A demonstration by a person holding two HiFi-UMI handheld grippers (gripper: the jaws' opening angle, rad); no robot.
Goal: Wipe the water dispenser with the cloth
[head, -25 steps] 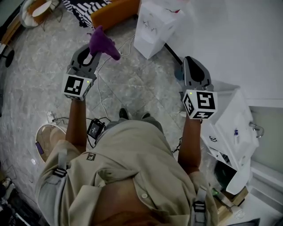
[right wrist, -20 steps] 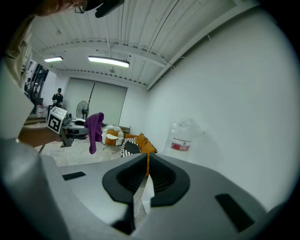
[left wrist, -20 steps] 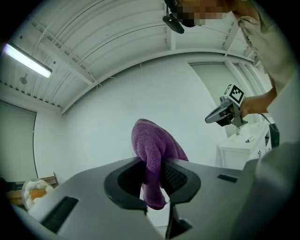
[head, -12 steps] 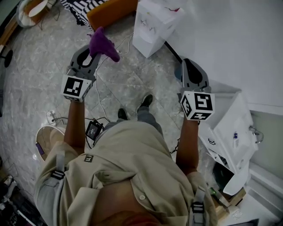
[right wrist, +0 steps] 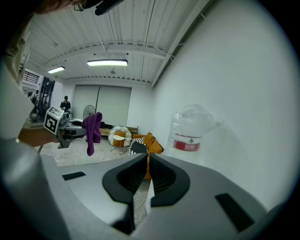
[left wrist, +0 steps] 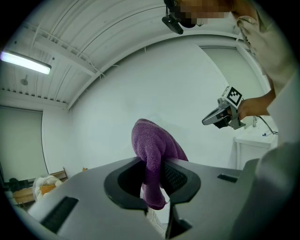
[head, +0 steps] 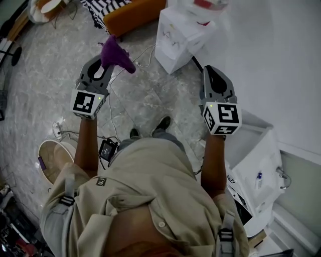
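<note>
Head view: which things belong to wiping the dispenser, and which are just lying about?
Job: purple cloth, clamped in the left gripper; water dispenser with its bottle.
Lying about: orange seat, floor cables, striped fabric.

Water dispenser [head: 179, 35]: ahead of right gripper [head: 209, 71]; its top cut off by upper edge of head view. In right gripper view, cabinet mostly hidden behind gripper body; bottle [right wrist: 192, 131] visible, label print too small to read. Cloth [left wrist: 152, 140]: pinched portion hidden between pads of left gripper [left wrist: 153, 163]. Orange furniture [head: 130, 15] beyond left gripper: cut off by upper edge.
</note>
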